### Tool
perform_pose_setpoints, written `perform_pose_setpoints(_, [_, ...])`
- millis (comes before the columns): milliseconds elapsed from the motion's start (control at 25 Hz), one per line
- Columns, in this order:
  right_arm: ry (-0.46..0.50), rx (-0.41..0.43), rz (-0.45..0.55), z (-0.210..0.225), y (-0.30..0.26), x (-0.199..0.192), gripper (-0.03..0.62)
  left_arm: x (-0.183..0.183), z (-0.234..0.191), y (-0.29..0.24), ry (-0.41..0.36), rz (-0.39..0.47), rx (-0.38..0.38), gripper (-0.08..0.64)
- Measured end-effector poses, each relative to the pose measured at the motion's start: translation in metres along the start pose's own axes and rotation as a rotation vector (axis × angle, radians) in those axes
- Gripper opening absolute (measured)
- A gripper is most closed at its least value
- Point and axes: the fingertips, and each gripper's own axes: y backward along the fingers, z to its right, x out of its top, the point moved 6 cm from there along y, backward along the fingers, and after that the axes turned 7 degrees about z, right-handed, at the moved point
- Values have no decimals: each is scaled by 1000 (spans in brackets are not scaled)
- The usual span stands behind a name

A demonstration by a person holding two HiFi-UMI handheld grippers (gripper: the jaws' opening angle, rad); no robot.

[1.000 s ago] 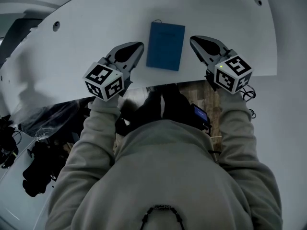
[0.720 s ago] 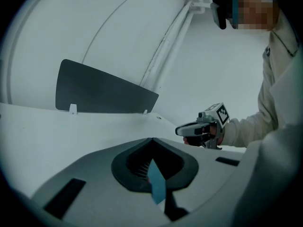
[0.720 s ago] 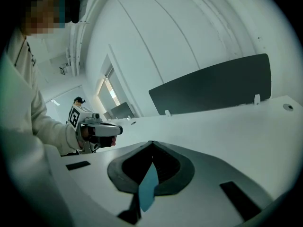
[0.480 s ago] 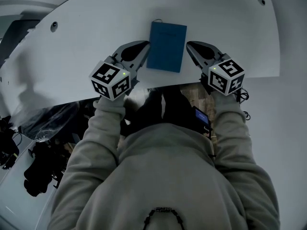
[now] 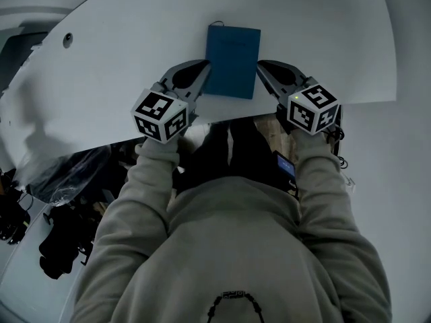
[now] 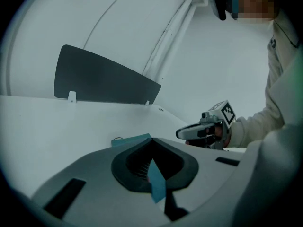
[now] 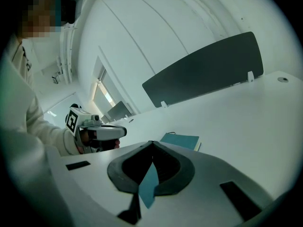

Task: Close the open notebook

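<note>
Both jaws together: left hand-held gripper (image 5: 205,66), right hand-held gripper (image 5: 262,65), flanking closed notebook (image 5: 232,60); page edges (image 7: 199,146) only right gripper view.

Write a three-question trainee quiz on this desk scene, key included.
1. True or false: the notebook lies open on the table.
2. Pick one. In the head view the notebook lies: A) left of both grippers; B) between the left gripper and the right gripper; C) right of both grippers.
3. Fill in: the right gripper's jaws stand ____ (apart or together).

Key: 1 false, it lies closed with its blue cover up; 2 B; 3 together.
</note>
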Motion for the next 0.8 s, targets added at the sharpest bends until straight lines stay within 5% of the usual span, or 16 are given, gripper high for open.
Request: perform_pose_setpoints(800, [-80,-61,-38,29,-10,-40,20,-63,-8,-21,66,-130,-12,2])
